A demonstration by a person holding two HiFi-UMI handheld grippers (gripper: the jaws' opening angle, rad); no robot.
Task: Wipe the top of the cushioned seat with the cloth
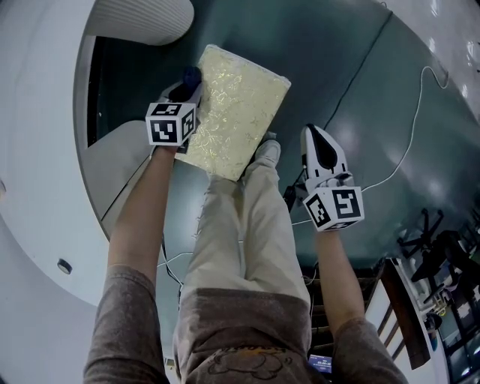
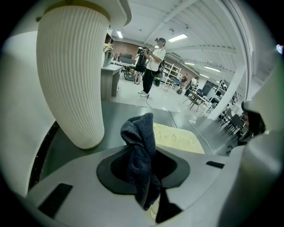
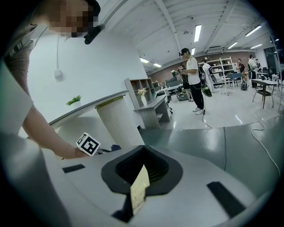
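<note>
While the left hand-held gripper (image 1: 186, 88) clamps the cloth (image 2: 140, 159) at the left edge of the cushioned seat (image 1: 240, 105), the right hand-held gripper (image 1: 315, 139) hangs closed, empty. We judge the bunched cloth could miss patches.

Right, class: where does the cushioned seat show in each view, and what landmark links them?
Head view: cushioned seat at upper centre.
Left gripper view: cushioned seat as a pale strip just behind the cloth.
Right gripper view: cushioned seat as a thin sliver, low centre, between the jaws.
Shared landmark: the white ribbed column, in all three.
</note>
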